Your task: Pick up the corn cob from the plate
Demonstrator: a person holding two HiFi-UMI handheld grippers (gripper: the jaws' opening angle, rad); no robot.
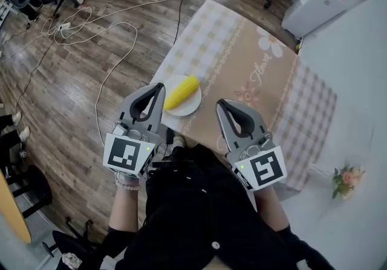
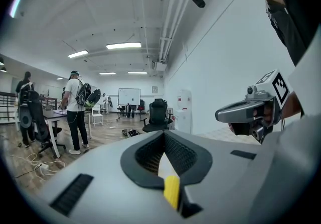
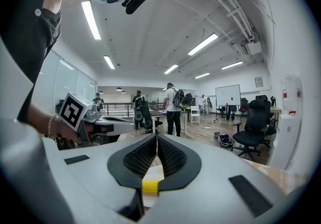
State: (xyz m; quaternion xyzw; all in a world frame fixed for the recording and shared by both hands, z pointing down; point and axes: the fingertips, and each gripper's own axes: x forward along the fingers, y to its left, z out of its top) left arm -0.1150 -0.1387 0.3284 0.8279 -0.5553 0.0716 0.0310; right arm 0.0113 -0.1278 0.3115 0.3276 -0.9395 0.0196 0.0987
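Corn cob (image 1: 181, 92) lies on round white plate (image 1: 190, 106).

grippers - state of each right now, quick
left tongs: closed, empty
right tongs: closed, empty
corn: on the plate, not held

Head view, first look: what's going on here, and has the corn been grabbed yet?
A person holds a hand-held gripper in each hand over the near edge of a cloth-covered table. The left hand-held gripper and the right hand-held gripper are both shut, with nothing between their jaws. The corn cob lies on the white plate, near the left one's tip, and is not yet picked up.
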